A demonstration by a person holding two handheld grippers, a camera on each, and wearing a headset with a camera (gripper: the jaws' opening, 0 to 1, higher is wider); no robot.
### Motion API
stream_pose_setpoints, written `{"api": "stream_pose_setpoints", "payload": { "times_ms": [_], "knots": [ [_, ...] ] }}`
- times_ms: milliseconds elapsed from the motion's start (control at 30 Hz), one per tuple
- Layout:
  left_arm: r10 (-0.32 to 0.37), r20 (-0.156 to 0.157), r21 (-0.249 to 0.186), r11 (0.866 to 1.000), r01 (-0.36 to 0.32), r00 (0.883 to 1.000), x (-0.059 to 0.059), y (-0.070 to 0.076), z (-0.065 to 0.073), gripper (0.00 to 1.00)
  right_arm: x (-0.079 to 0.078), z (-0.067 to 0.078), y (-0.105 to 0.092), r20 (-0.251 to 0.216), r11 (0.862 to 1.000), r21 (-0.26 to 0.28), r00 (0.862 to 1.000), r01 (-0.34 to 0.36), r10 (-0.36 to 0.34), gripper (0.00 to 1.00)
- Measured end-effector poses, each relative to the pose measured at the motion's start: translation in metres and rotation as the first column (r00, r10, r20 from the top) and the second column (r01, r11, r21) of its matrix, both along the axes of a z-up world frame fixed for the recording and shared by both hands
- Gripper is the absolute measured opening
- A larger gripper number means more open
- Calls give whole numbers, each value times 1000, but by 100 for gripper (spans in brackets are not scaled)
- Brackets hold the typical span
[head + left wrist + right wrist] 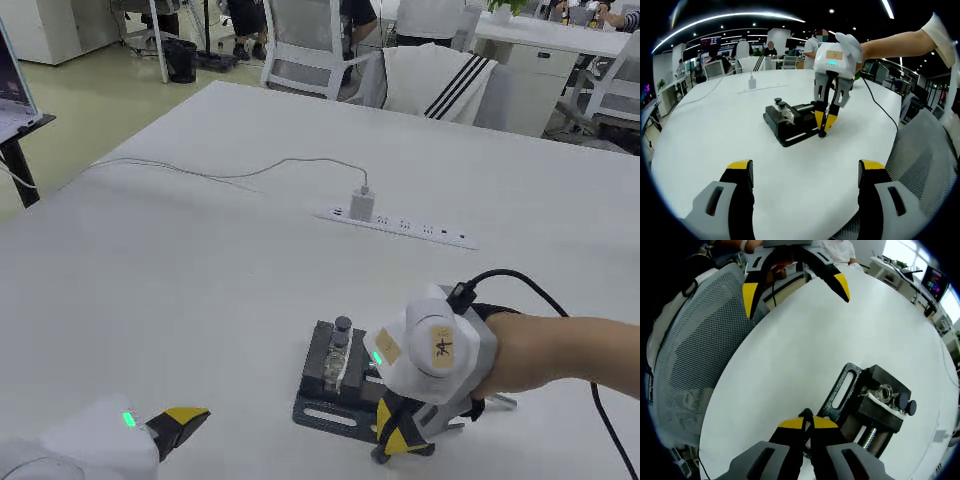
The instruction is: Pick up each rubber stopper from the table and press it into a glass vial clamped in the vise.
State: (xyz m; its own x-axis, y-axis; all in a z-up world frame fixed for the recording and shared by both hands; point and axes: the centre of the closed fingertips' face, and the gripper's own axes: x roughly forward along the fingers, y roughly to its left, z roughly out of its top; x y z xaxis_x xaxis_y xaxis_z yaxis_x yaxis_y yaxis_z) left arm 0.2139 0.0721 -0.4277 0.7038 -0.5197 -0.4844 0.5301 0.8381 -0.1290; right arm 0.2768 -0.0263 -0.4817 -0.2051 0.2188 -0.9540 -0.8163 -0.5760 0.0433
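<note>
— Two stoppers (777,101) already cap glass vials (336,362) held upright in the black vise (777,122), yes?
— Yes, on the white worktop (200,280). Right gripper (824,127) points down, fingers pressed together, tips at the worktop just beside the vise's base.
— Anything pinched?
— A small dark bit (806,414) shows between the tips; I cannot tell what. Left gripper (805,167) hovers near the worktop's edge, fingers wide apart, holding nothing. A power strip (400,224) lies well beyond.
</note>
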Motion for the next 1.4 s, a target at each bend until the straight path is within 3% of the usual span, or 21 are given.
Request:
{"api": "stream_pose_setpoints", "payload": {
  "times_ms": [433,700,867,1033,1133,1233,1300,1400],
  "knots": [
    [-4,-2,-3,1000,4,1000,0,-1,1,84,1,1,4,-18,995,9,994,104,-104,0],
    [6,-12,-46,999,-6,1000,3,-7,2,82,0,2,3,-8,989,44,990,140,-140,0],
    [23,-31,-96,995,-26,999,7,-10,4,77,0,10,6,4,977,114,984,178,-179,0],
    [31,-55,-145,989,-39,998,14,-15,7,73,5,26,11,25,951,205,970,231,-241,0],
    [28,-66,-177,983,-40,997,18,-21,10,69,11,38,14,39,922,274,955,272,-293,0],
    [33,-84,-234,971,-52,996,25,-28,14,65,17,55,17,69,894,352,944,278,-321,0],
    [27,-90,-258,965,-49,996,28,-32,17,61,19,62,16,71,879,376,936,295,-345,0],
    [24,-107,-321,945,-58,994,34,-39,24,55,18,75,18,75,853,426,928,301,-365,0]
  ]
}}
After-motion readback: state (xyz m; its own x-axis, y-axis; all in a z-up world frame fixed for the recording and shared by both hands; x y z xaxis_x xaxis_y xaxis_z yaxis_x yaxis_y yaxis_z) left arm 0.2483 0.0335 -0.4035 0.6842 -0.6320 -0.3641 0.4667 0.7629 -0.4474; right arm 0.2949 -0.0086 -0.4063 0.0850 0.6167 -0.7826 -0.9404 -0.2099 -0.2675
